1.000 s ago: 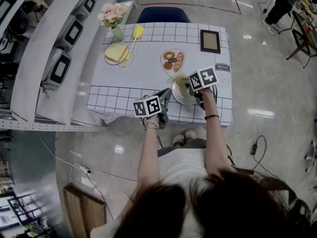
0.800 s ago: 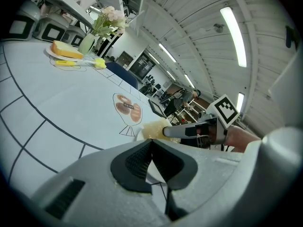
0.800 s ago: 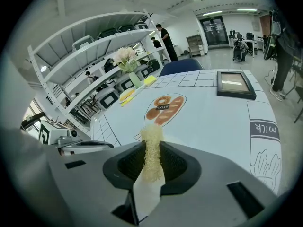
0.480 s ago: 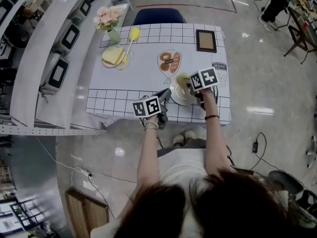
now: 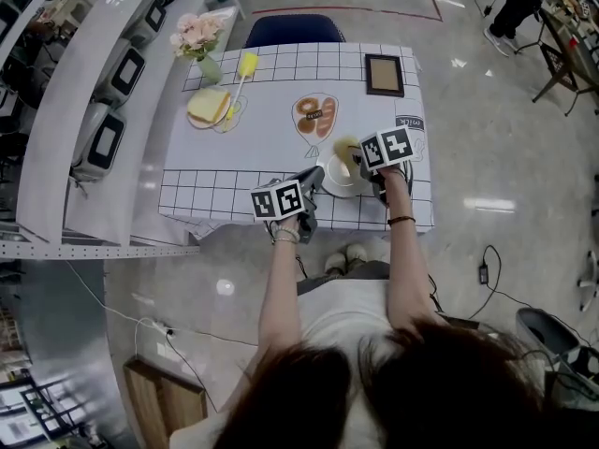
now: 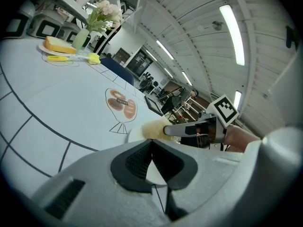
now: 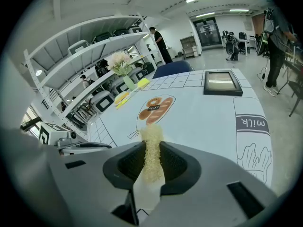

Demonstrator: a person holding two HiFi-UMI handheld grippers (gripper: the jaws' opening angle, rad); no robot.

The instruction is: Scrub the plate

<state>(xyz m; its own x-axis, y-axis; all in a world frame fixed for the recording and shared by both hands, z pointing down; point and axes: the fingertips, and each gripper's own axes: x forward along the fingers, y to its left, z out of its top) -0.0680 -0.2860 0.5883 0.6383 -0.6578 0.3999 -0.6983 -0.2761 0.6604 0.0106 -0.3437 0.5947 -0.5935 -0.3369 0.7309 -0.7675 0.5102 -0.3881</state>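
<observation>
Clamping the scrubber [image 7: 152, 137] tight, the right gripper [image 7: 151, 151] presses it on the plate [image 5: 339, 181]; the left gripper [image 6: 151, 144] pinches its 9 o'clock rim. The plate hugs the table's [image 5: 245, 148] 6 o'clock edge, with open room toward 12.

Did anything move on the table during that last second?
Nothing visibly moved; only the head camera drifted slightly. The right gripper still clamps the yellowish scrubber at the plate, the left gripper still pinches the plate's rim, and the flowers and picture frame sit where they were.
</observation>
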